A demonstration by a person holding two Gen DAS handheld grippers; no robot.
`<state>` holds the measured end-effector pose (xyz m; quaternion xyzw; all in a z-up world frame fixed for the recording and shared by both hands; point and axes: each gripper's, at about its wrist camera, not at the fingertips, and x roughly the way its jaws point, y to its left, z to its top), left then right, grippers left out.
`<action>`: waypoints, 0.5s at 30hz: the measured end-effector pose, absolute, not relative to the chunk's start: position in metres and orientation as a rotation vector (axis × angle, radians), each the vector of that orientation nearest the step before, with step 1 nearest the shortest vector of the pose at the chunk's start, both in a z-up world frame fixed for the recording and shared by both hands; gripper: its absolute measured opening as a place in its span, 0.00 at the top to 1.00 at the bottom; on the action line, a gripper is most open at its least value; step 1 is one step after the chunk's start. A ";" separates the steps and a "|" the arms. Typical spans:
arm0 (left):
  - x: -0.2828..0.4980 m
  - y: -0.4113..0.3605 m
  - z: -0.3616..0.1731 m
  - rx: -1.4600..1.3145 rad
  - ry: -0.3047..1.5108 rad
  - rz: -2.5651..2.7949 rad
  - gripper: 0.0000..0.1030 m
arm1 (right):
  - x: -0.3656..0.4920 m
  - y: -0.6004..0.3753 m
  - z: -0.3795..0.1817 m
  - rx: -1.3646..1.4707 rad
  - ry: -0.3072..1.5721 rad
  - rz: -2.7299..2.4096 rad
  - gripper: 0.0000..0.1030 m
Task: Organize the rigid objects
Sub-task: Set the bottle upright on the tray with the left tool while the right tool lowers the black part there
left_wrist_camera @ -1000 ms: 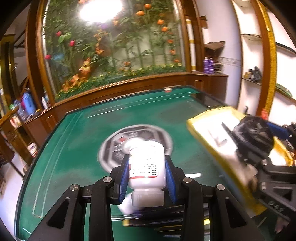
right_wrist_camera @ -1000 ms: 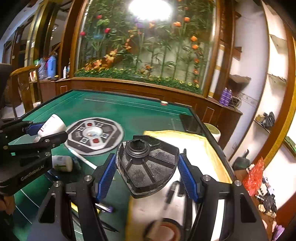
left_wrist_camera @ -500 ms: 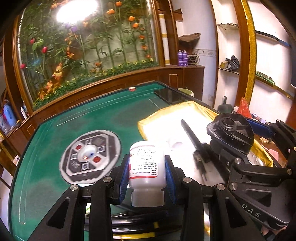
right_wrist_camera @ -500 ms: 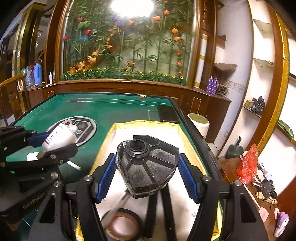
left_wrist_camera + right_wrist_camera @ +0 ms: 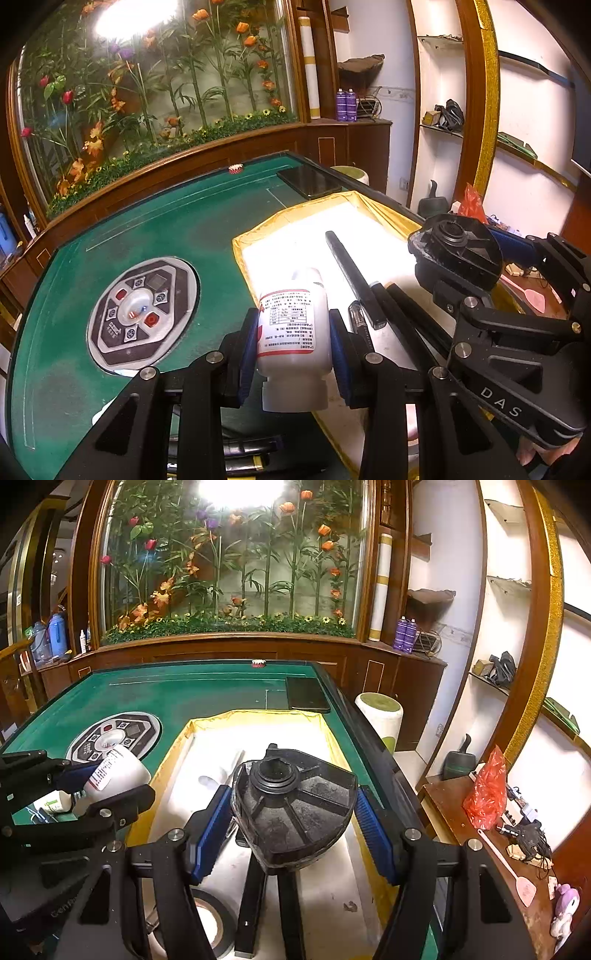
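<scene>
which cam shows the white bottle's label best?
Left wrist. The bottle sits dead centre between the left gripper jaws, label facing the lens with its print visible. Right wrist catches the bottle only at the left edge, tilted, showing a sliver of label.

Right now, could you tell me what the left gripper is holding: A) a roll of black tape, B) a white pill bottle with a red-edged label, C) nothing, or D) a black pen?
B: the left gripper has its blue pads pressed on both sides of the white pill bottle.
</scene>
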<state>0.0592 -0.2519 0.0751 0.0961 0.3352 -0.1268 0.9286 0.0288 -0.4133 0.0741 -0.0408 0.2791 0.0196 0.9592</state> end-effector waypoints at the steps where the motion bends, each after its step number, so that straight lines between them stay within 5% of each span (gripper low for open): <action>1: 0.060 -0.252 0.074 0.197 0.691 -0.260 0.64 | 0.030 -0.414 0.074 -0.082 0.568 0.039 0.36; 15: 0.073 -0.259 0.067 0.190 0.719 -0.267 0.64 | 0.037 -0.415 0.070 -0.083 0.585 0.030 0.36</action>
